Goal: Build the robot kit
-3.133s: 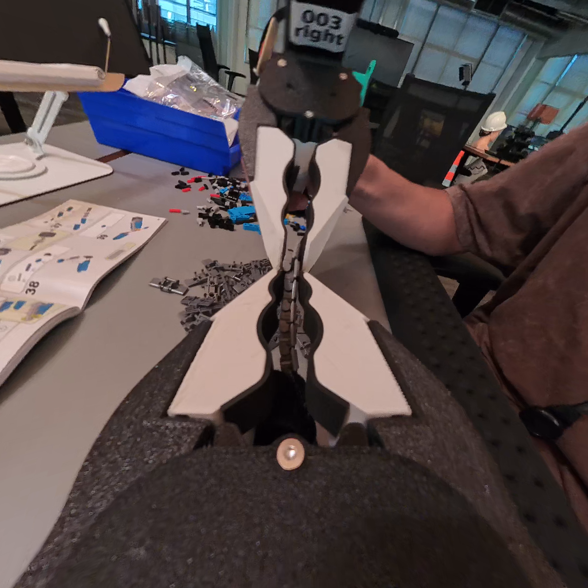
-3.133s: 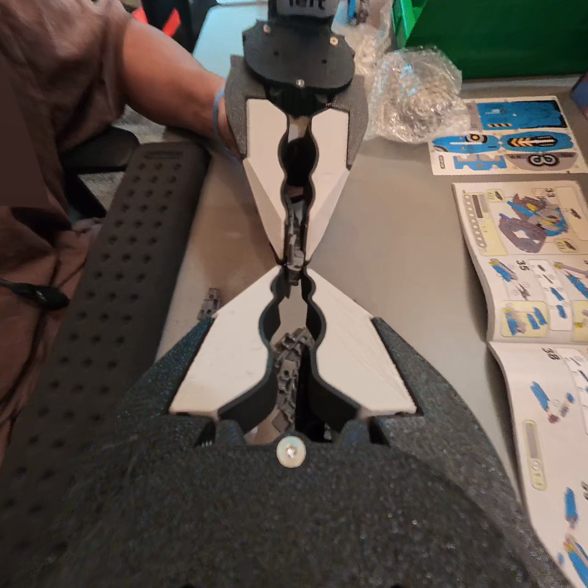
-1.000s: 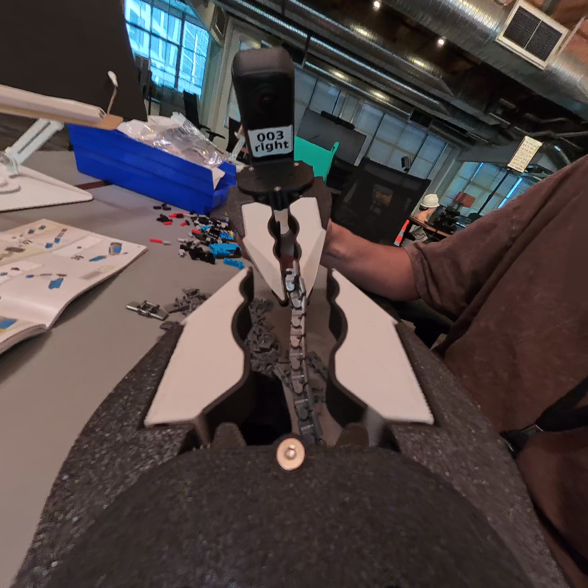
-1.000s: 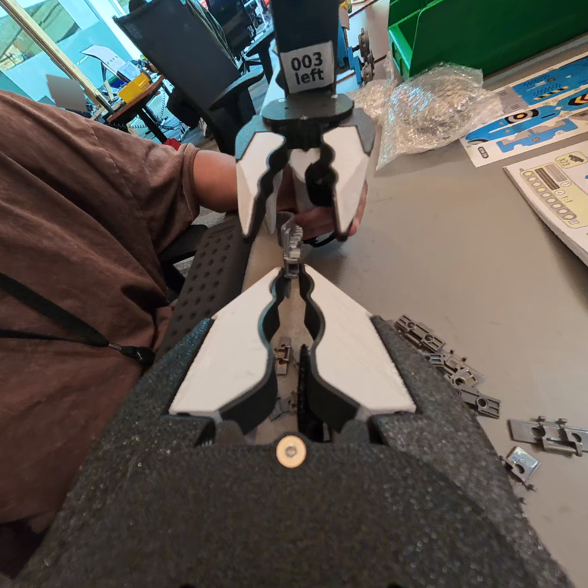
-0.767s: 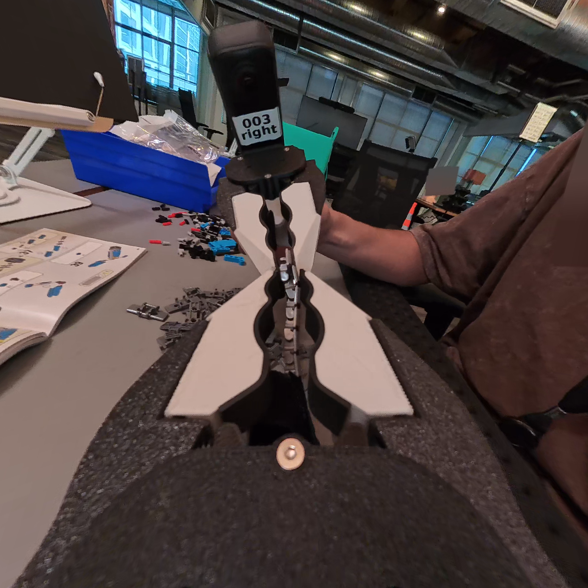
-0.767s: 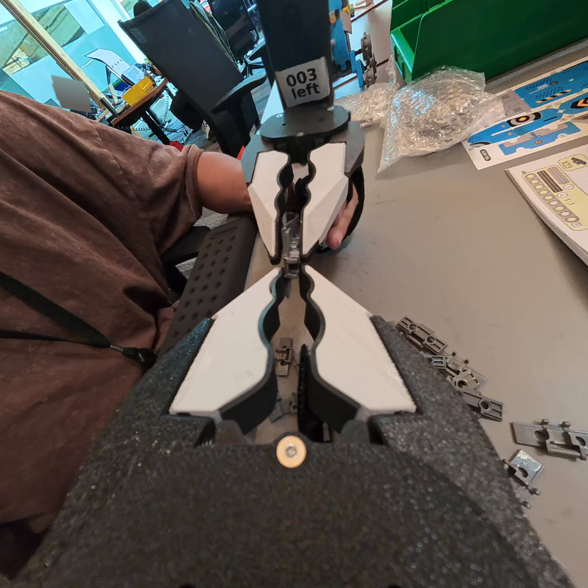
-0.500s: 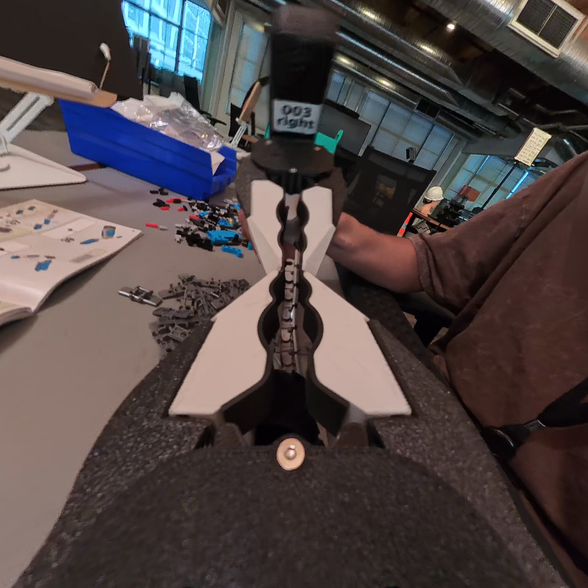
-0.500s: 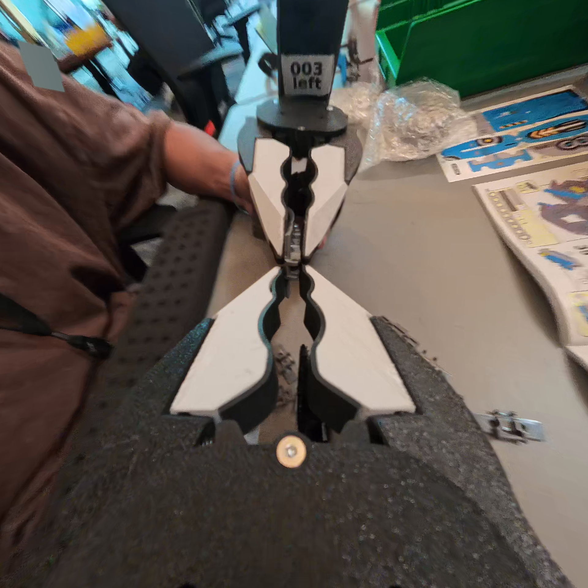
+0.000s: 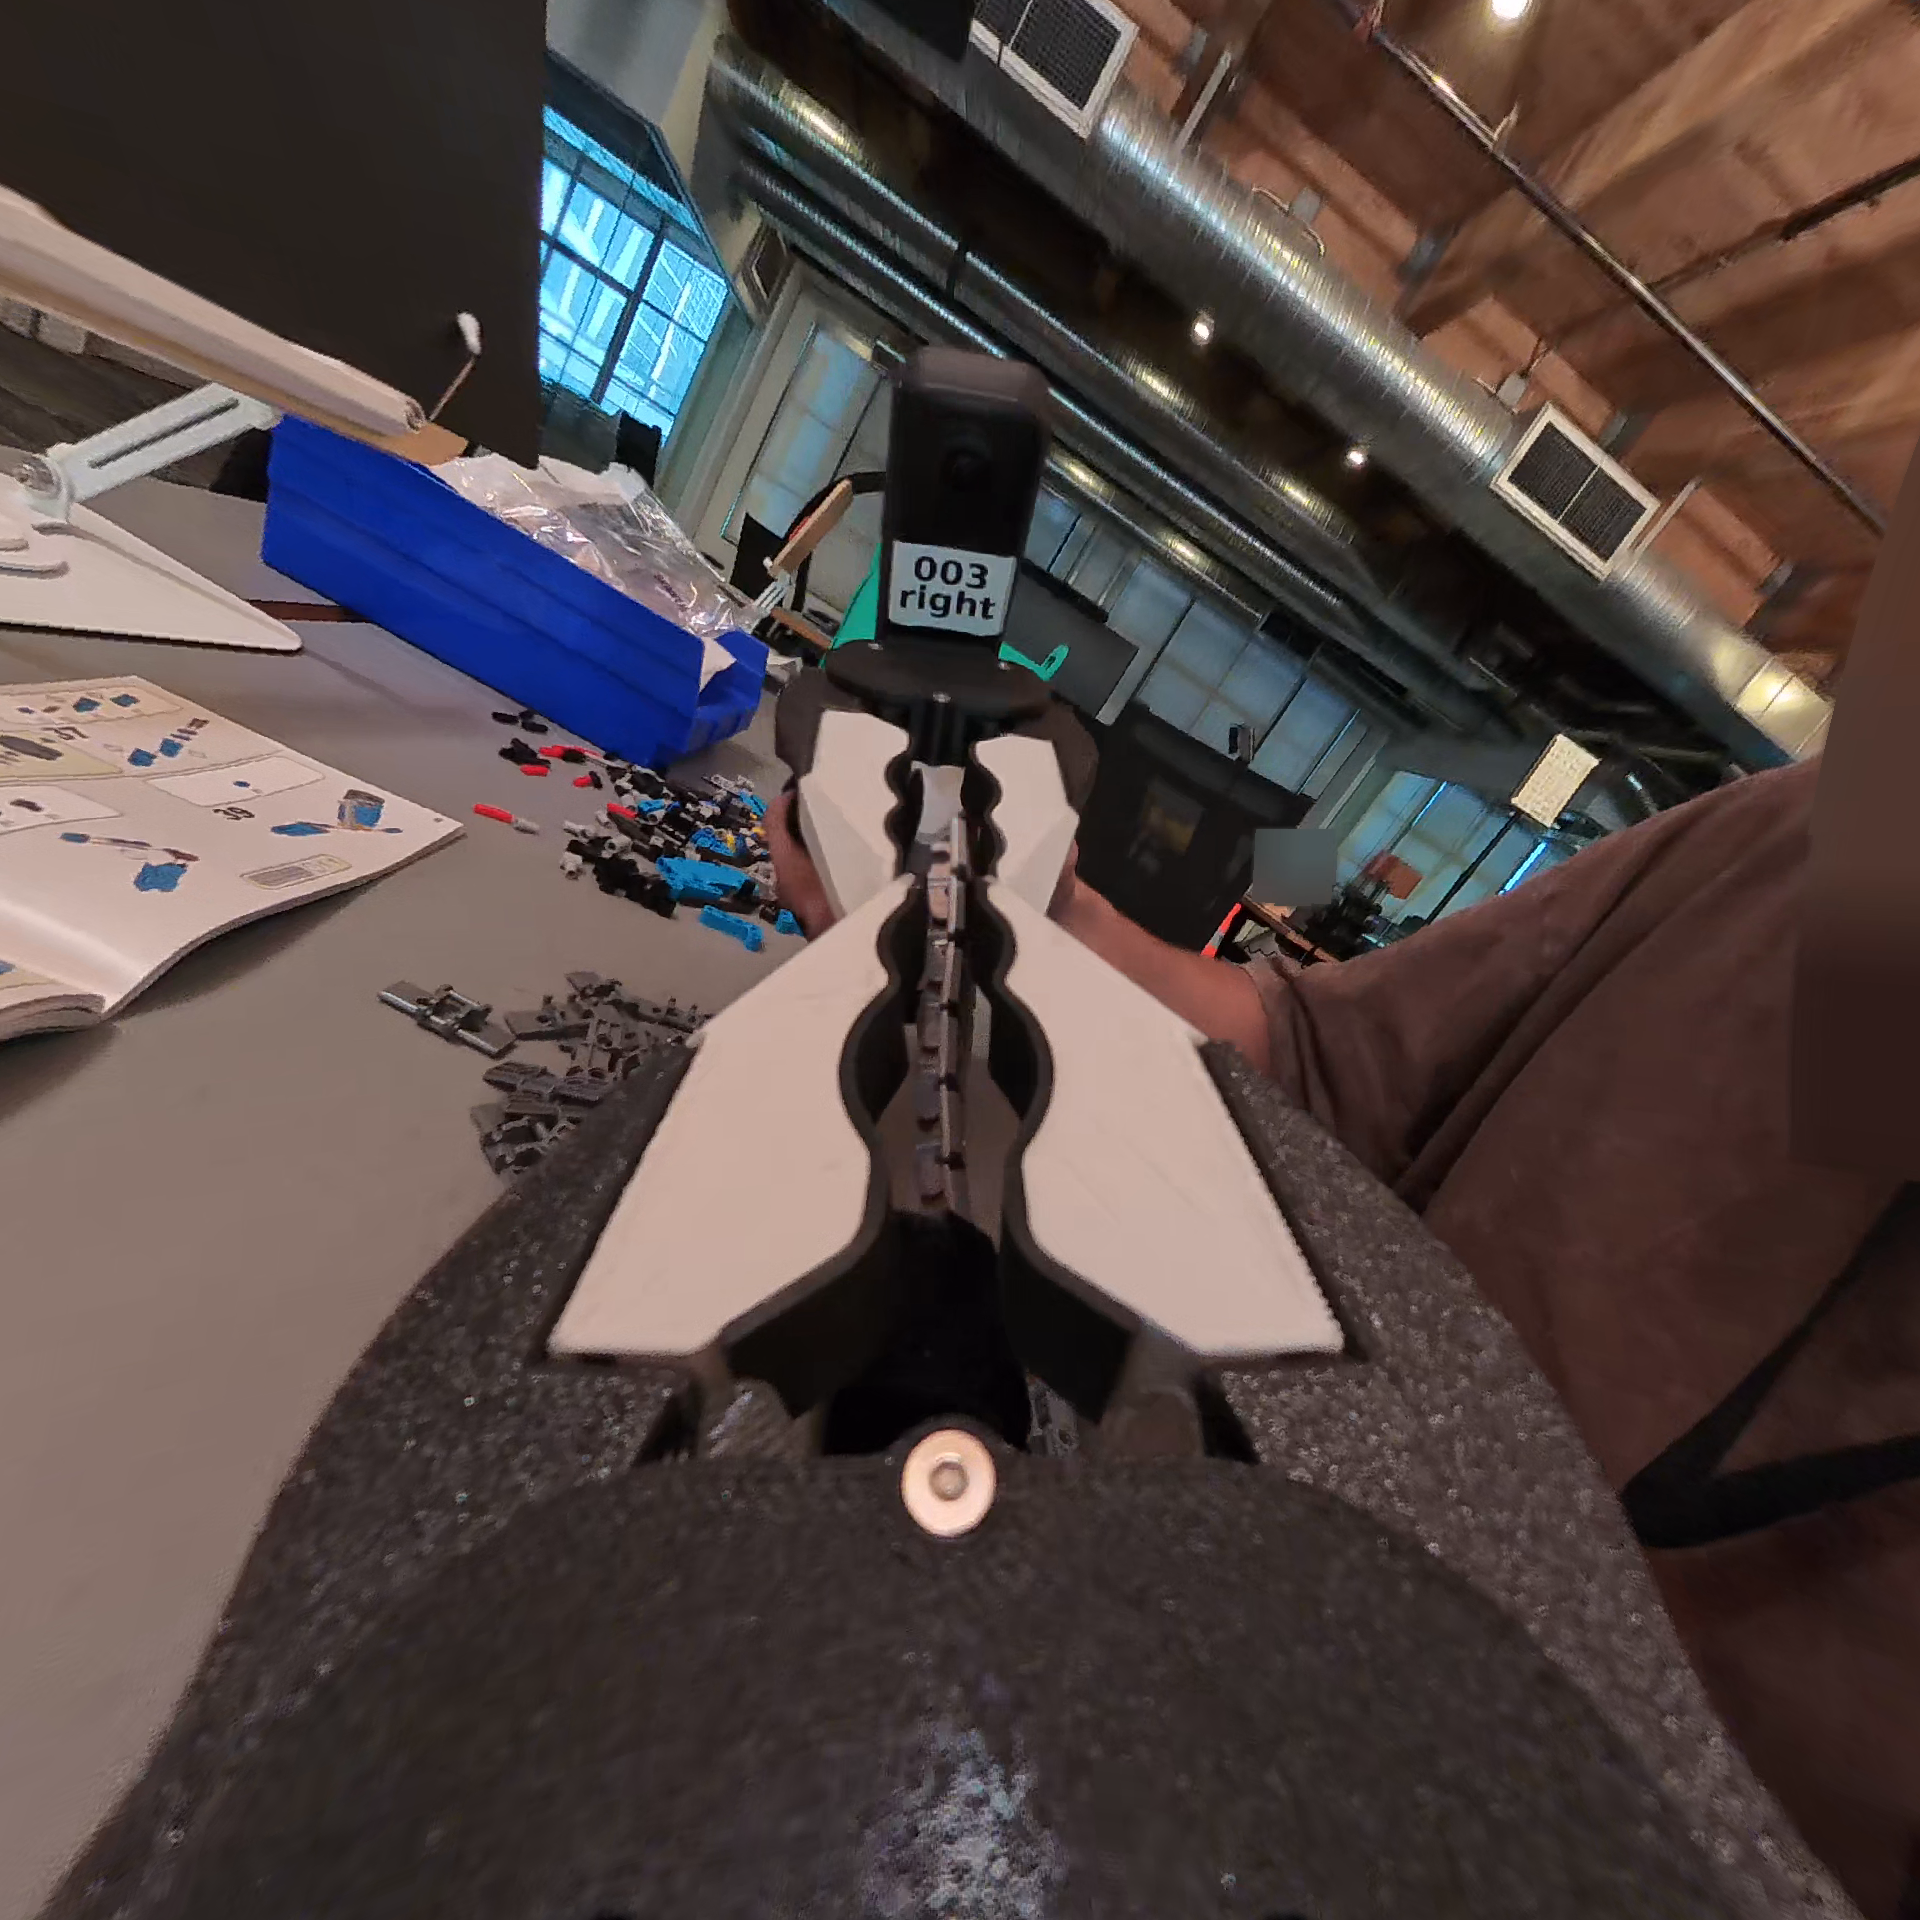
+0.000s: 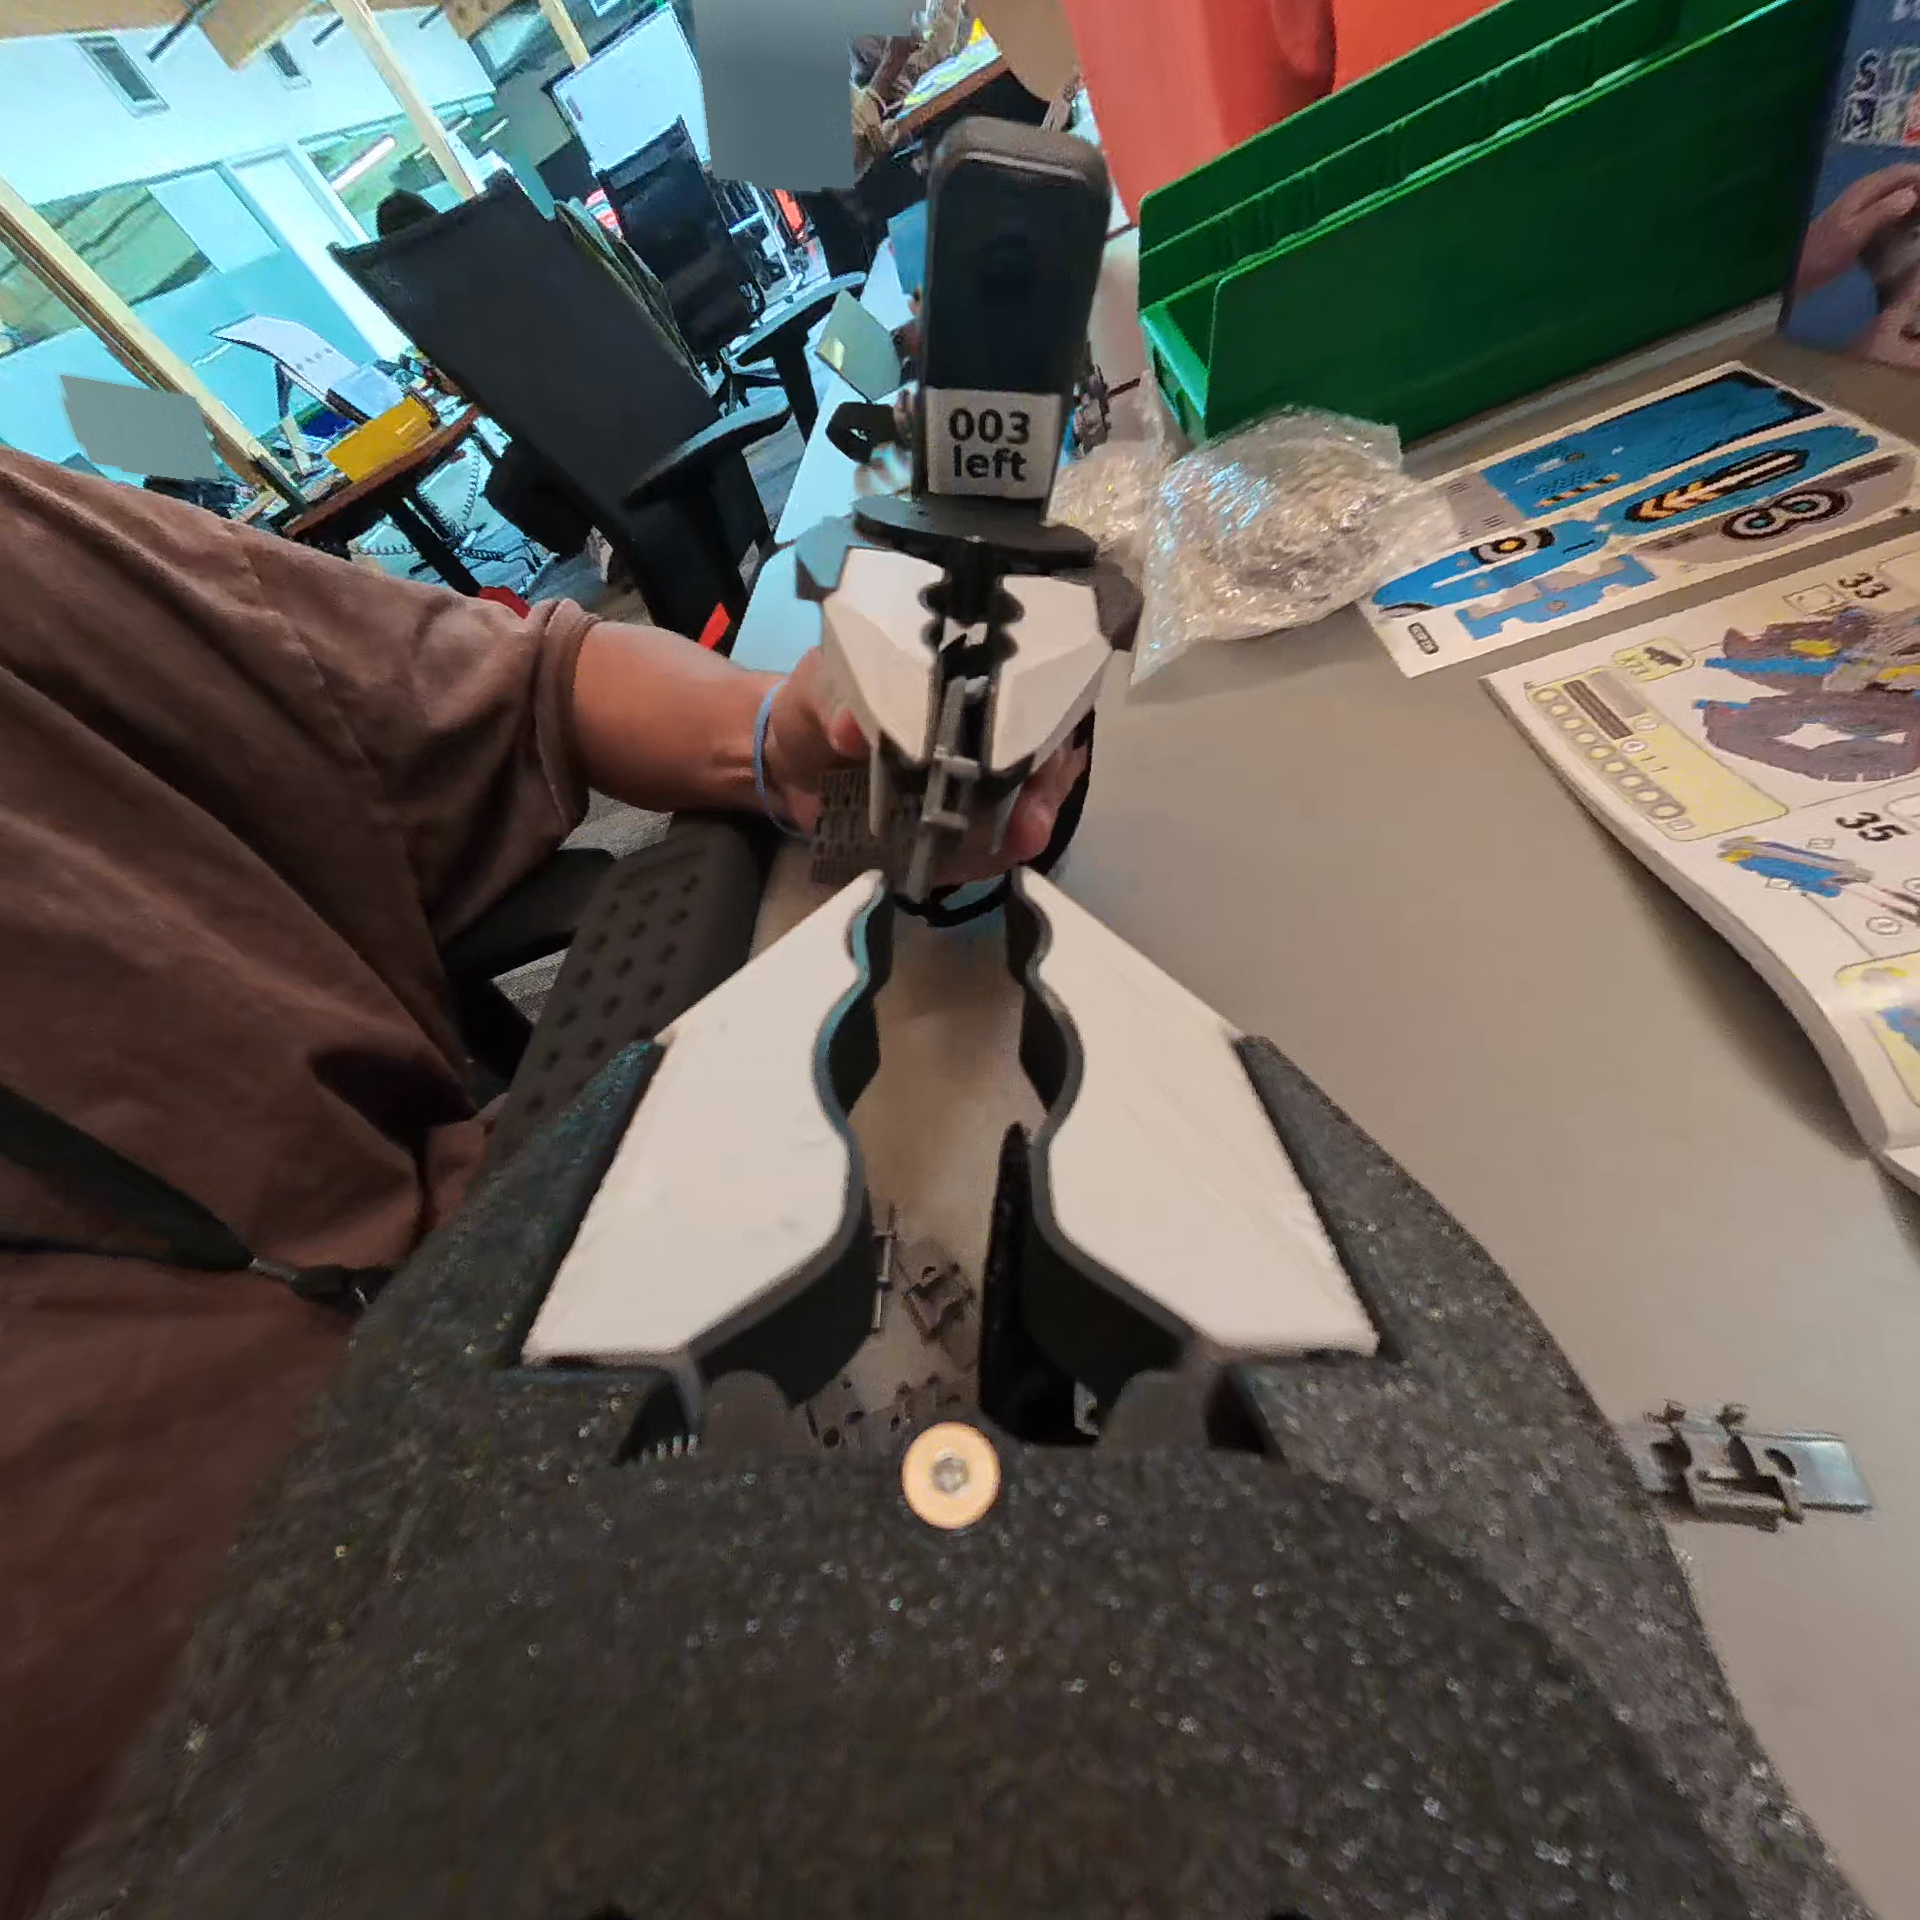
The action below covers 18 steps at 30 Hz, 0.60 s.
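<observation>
My left gripper [image 9: 943, 891] is shut on a chain of grey track links [image 9: 940, 997] that runs back between its white fingers. In the right wrist view the left gripper [image 10: 940, 826] holds the chain [image 10: 943, 795] upright, with the end sticking out toward me. My right gripper [image 10: 951, 883] is open and empty, its tips just short of the chain's end. In the left wrist view the right gripper [image 9: 940, 847] faces mine closely, jaws apart. A person's hands hold both grippers.
A pile of loose grey links [image 9: 561, 1049] and small coloured parts [image 9: 665, 842] lie on the grey table [image 9: 260, 1195]. An instruction booklet [image 10: 1766, 790], a plastic bag [image 10: 1268, 520], a green bin [image 10: 1455, 239] and a blue bin [image 9: 488, 592] are around. A joined link pair [image 10: 1745, 1465] lies right. My left and right fingertips are right by each other.
My right gripper has opened and let go of the chain's end. My left gripper opened briefly a second ago, shut again on the chain, and now holds it alone. Both views have tilted upward.
</observation>
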Motion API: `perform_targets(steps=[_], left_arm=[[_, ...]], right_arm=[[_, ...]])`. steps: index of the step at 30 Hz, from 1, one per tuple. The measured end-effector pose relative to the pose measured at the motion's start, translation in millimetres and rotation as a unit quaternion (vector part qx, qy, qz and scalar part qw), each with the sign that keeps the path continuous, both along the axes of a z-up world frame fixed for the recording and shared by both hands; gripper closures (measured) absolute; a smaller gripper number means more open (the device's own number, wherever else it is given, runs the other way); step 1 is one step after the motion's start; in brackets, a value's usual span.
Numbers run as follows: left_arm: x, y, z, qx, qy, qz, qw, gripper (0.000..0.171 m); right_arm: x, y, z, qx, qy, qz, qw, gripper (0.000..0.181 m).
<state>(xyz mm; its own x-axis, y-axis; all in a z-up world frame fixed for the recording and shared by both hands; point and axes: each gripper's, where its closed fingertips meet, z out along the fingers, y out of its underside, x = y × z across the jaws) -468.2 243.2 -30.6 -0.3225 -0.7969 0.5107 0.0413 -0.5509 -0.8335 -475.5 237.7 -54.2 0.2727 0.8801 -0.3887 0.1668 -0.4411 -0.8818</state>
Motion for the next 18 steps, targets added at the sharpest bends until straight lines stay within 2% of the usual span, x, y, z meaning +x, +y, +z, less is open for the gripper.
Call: perform_targets(steps=[4,10,15,18], left_arm=[[1,2,-3,-0.007,0.002,0.004,1.000,0.164],[4,-2,-6,0.032,0.016,0.020,0.999,0.165],[3,-10,5,0.058,0.017,0.022,0.998,0.165],[4,-1,0,0.052,0.035,0.037,0.997,0.165]], right_arm=[[-3,4,3,0.033,0.002,-0.026,0.999,0.170],[-1,4,-4,0.015,-0.026,-0.037,0.999,0.175],[-3,-5,8,-0.028,0.034,-0.009,0.999,0.176],[-2,1,5,-0.030,0.032,-0.015,0.999,0.174]])
